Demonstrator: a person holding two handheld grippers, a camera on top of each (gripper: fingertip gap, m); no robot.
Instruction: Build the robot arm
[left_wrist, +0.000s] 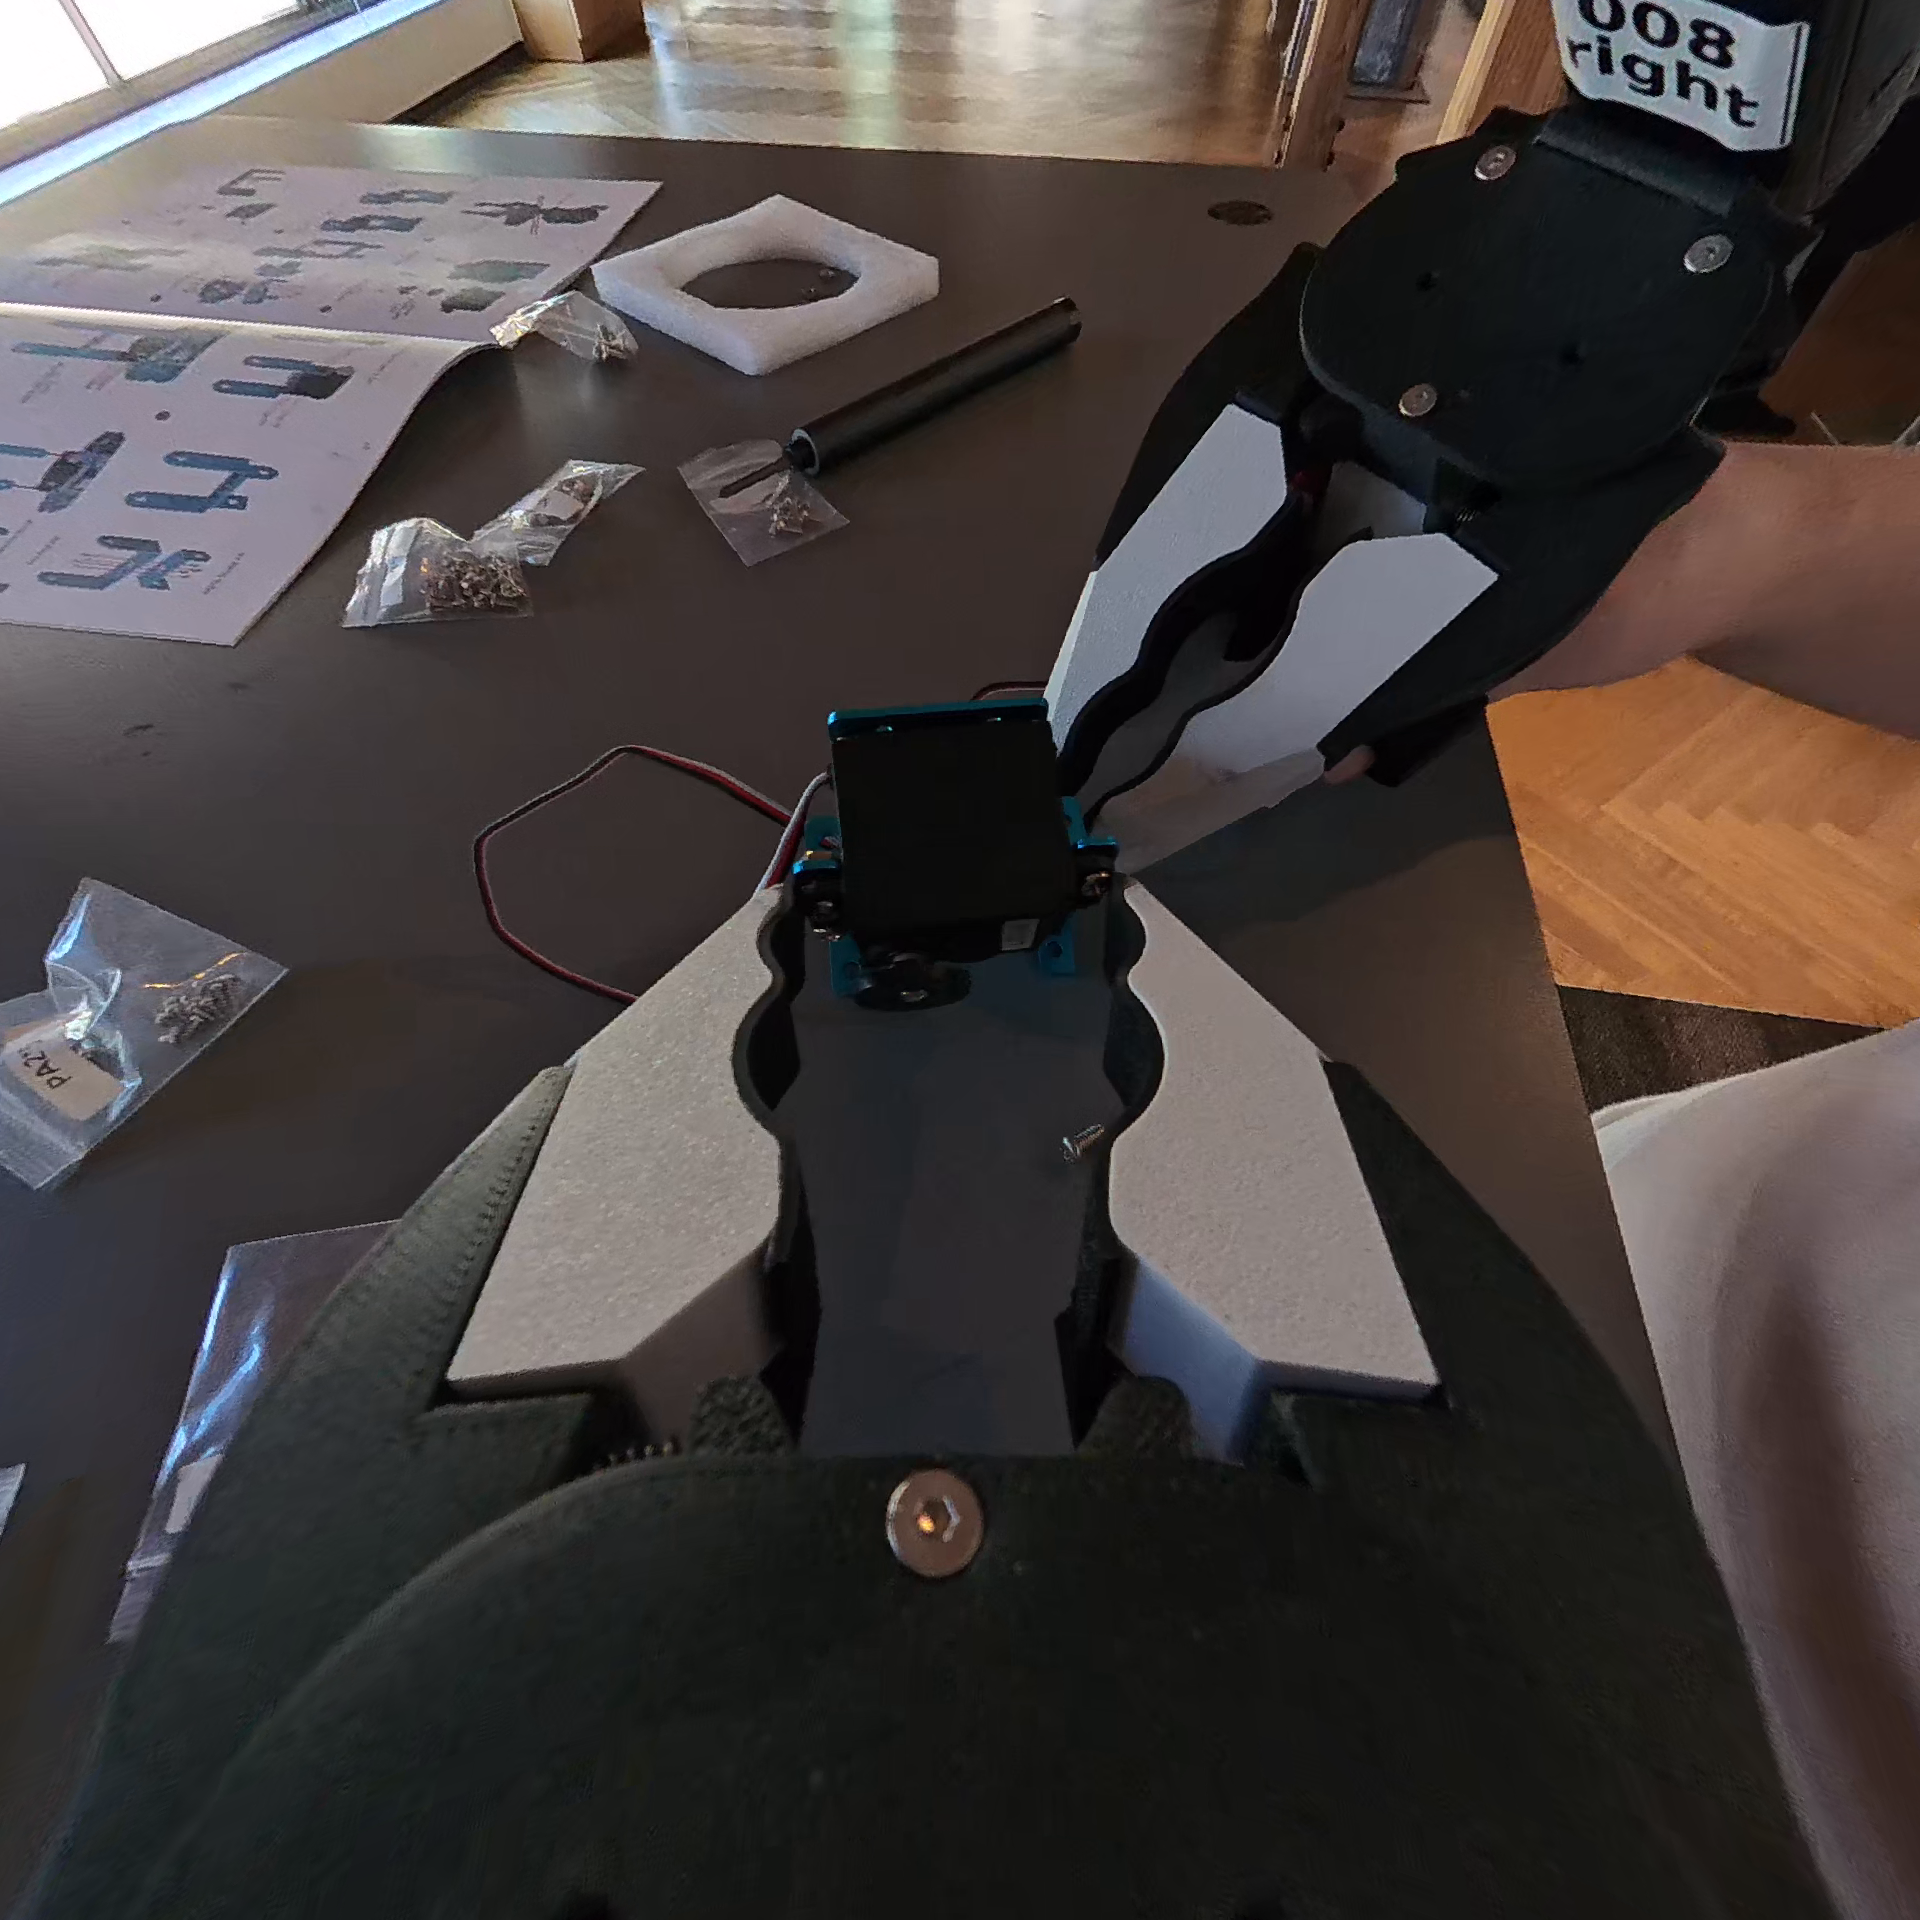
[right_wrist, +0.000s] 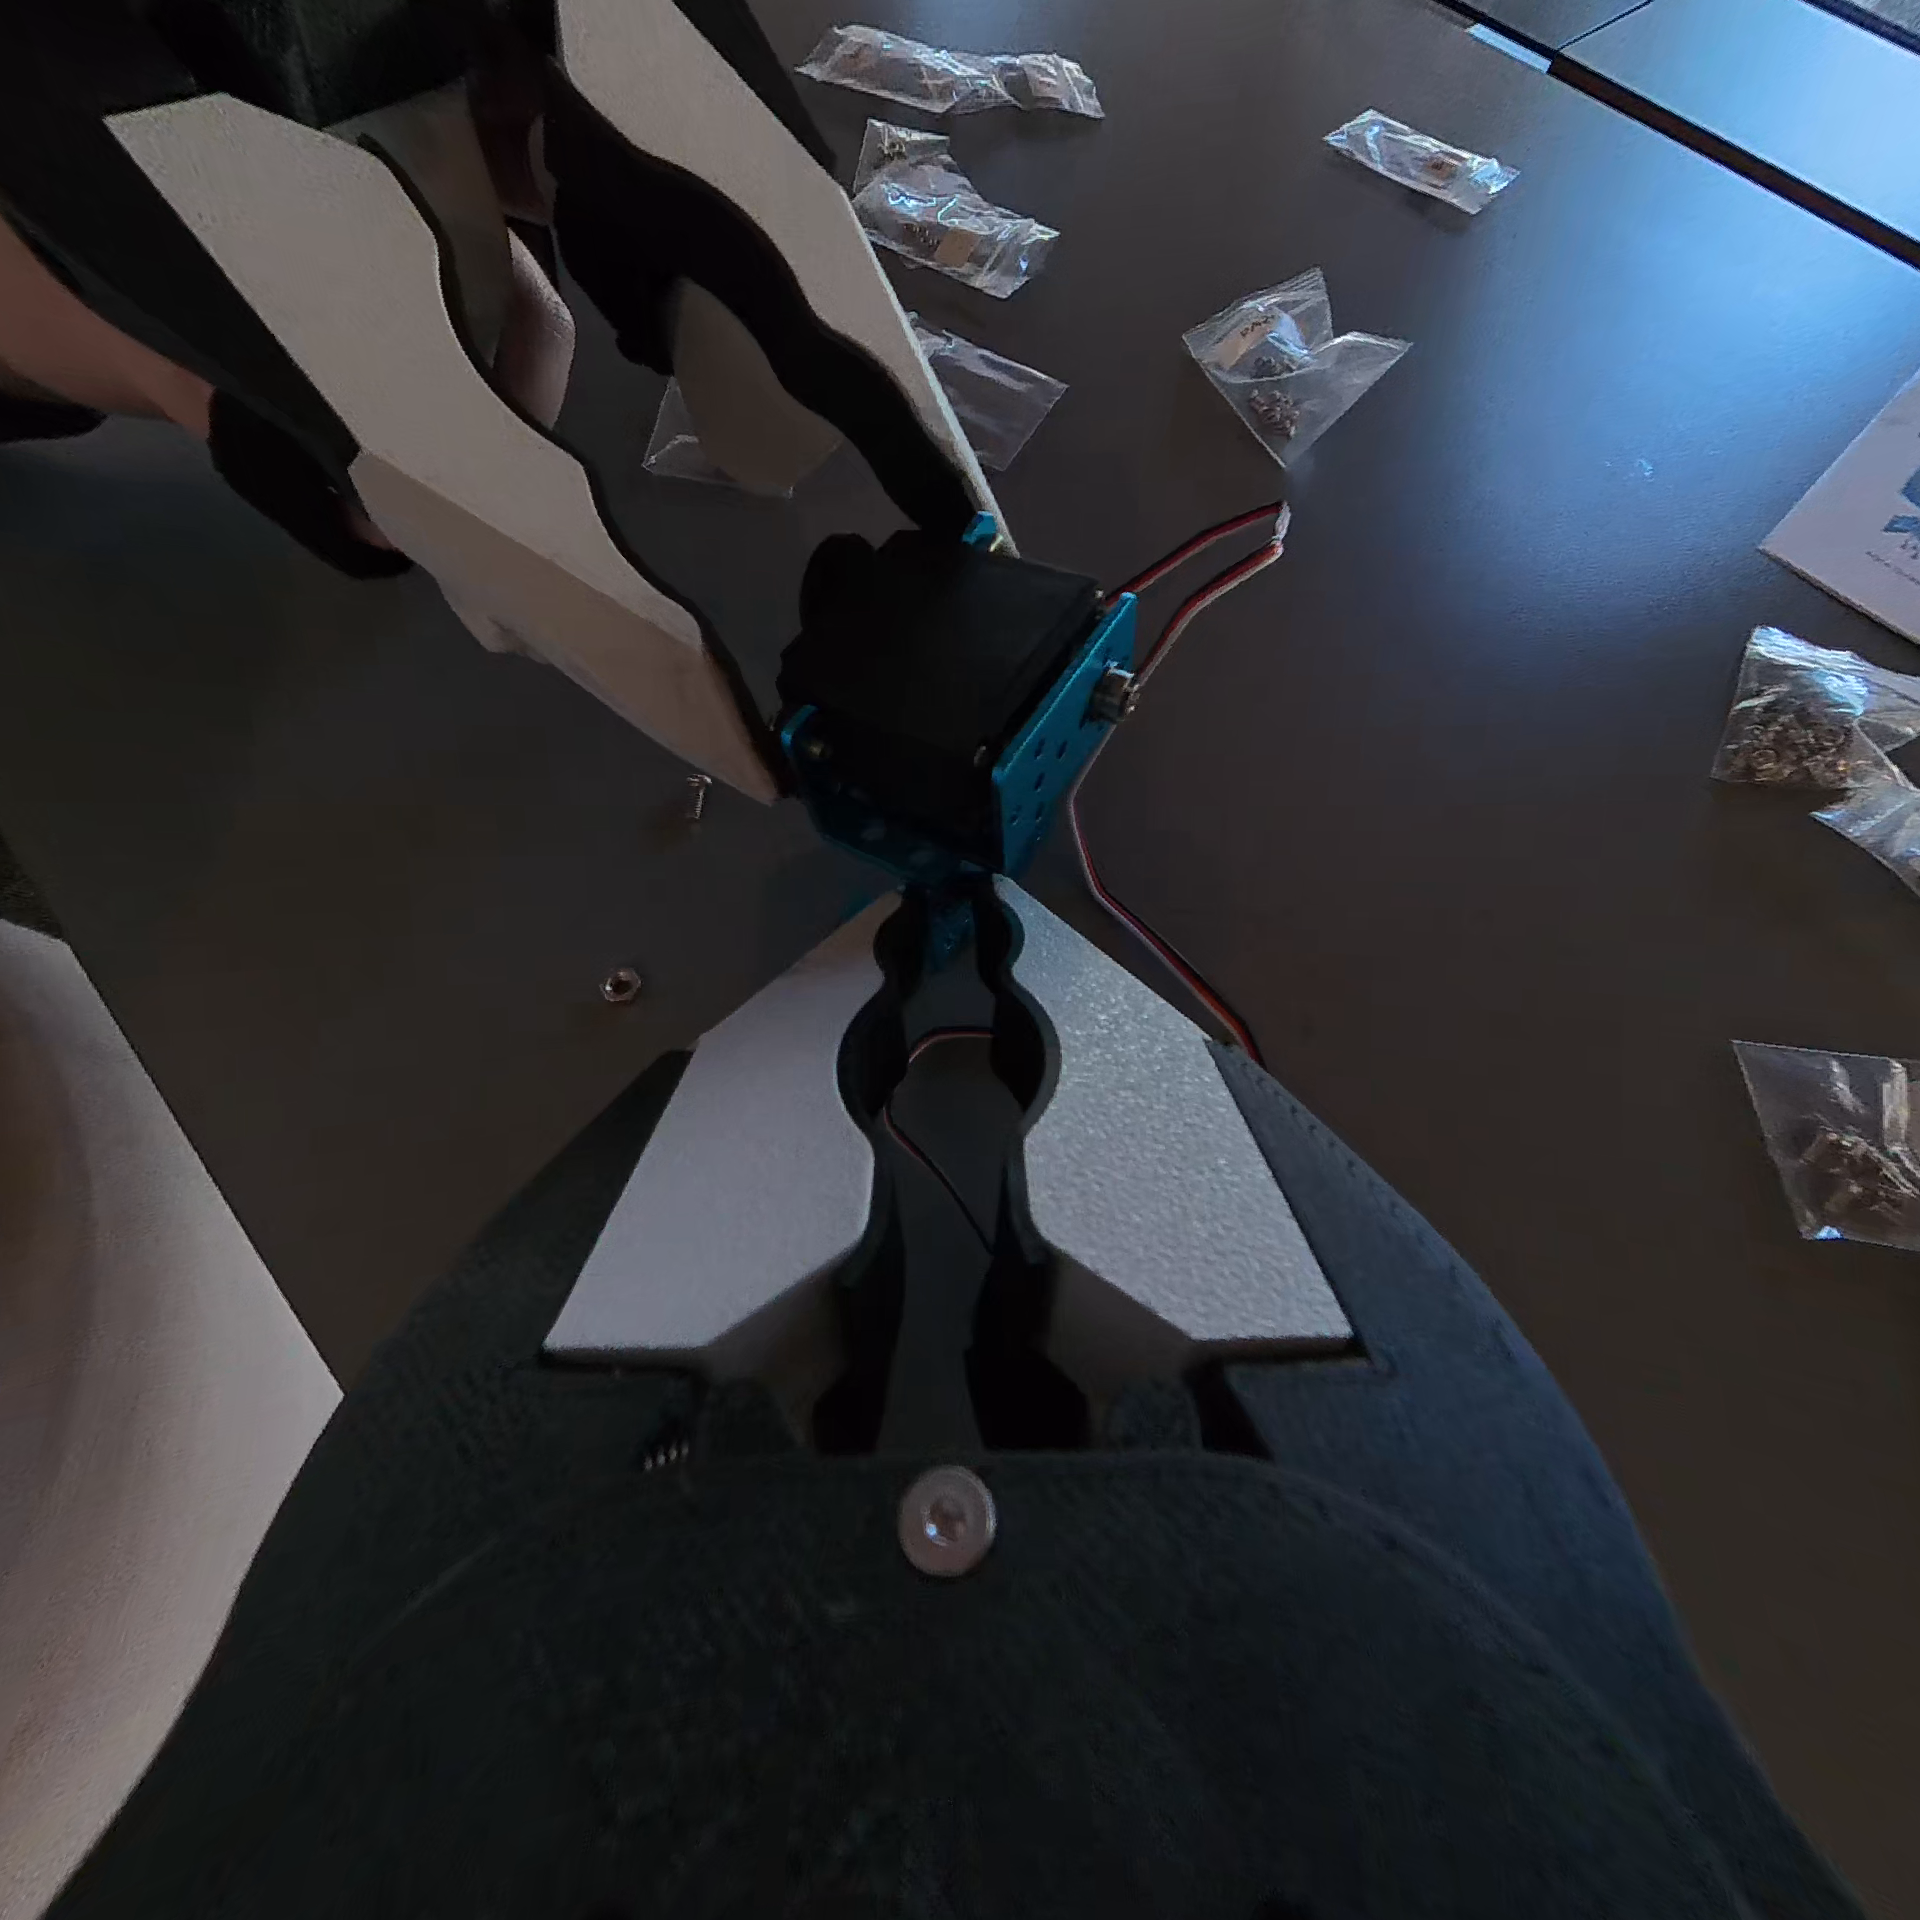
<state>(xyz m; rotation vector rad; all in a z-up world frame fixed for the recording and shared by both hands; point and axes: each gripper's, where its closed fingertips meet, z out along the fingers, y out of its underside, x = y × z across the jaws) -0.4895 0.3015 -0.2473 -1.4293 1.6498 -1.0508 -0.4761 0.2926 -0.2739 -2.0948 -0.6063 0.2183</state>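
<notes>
A black servo (left_wrist: 940, 821) in a blue metal bracket (left_wrist: 1070, 951) is held just above the dark table (left_wrist: 312, 790). My left gripper (left_wrist: 951, 899) is shut on the servo and bracket, one fingertip on each side. My right gripper (right_wrist: 943, 909) is shut on the bracket's lower blue edge (right_wrist: 1060, 717). In the left wrist view the right gripper (left_wrist: 1101, 769) comes in from the upper right behind the servo. In the right wrist view the left gripper (right_wrist: 883, 655) clamps the servo (right_wrist: 925, 665) from the upper left. Red, white and black wires (left_wrist: 499, 862) trail from the servo across the table.
A loose screw (left_wrist: 1081, 1143) and a nut (right_wrist: 620, 982) lie on the table under the grippers. Several clear bags of screws (left_wrist: 447, 577), instruction sheets (left_wrist: 187, 416), a white foam frame (left_wrist: 769, 281) and a black rod (left_wrist: 935, 390) lie farther off. The table edge (left_wrist: 1527, 831) runs on the right. The grippers are tip to tip, or close to it. My left tips are roughly 5 cm from the nut (right_wrist: 620, 982).
</notes>
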